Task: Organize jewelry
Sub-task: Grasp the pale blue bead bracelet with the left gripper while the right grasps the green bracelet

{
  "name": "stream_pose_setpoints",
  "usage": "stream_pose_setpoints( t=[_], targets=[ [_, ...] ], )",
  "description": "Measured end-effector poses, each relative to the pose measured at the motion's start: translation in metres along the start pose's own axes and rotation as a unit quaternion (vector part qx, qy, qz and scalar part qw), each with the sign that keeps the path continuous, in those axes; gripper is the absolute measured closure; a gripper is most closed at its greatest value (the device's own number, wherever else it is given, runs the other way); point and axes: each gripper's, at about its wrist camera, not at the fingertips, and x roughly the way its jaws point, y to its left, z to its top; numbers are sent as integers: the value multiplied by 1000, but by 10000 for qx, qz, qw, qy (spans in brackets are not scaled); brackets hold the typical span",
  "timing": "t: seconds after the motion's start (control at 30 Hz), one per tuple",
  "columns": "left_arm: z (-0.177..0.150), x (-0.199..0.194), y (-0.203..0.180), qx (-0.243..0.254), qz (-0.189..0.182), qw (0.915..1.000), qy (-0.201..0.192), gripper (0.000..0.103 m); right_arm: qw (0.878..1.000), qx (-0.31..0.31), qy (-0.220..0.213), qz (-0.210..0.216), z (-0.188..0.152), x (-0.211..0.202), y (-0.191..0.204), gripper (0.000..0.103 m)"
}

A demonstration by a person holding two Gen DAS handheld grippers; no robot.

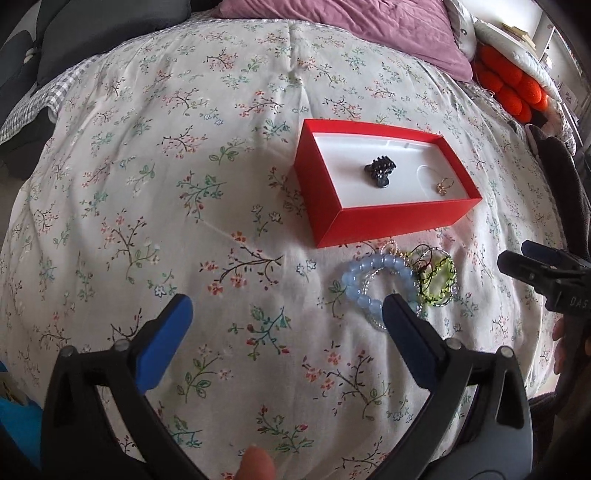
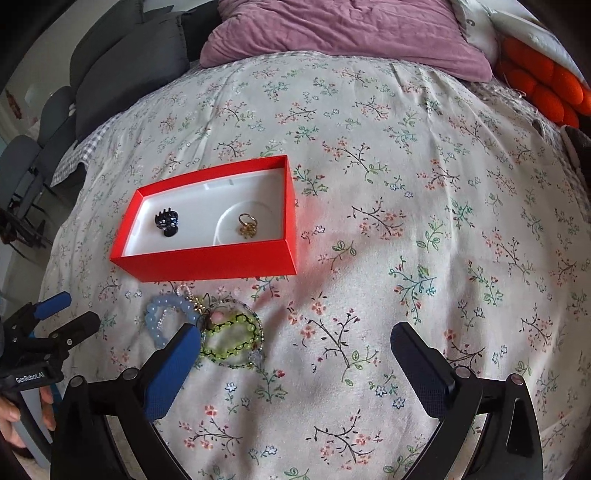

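Floral bedspread (image 1: 155, 155) under red box (image 1: 354, 225), mauve pillow (image 2: 343, 29) behind.

Left gripper (image 1: 286, 325), right gripper (image 2: 295, 350); jaws wide apart

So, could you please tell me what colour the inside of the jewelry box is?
White inside the red box; clearest in the right wrist view.

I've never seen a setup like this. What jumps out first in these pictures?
The bright red open cardboard box on the floral bedspread, holding a small black hair claw and a gold ring. Just in front lies a tangle of pale blue and green beaded bracelets, with both grippers' blue-padded jaws spread open nearby.
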Motion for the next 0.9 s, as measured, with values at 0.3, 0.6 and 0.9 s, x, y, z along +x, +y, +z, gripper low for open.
stream_pose_setpoints(
  t=[0.3, 0.6, 0.9],
  targets=[
    [8, 27, -1, -252, -261, 9985, 399, 4, 9973, 387, 586, 210, 2, 29, -9, 2],
    [9, 46, -27, -8, -561, 9974, 442, 52, 9975, 406, 548, 203, 5, 30, -9, 11],
    [11, 54, -43, 104, -582, 9970, 490, 90, 9980, 319, 504, 224, 10, 37, -1, 25]
  ],
)
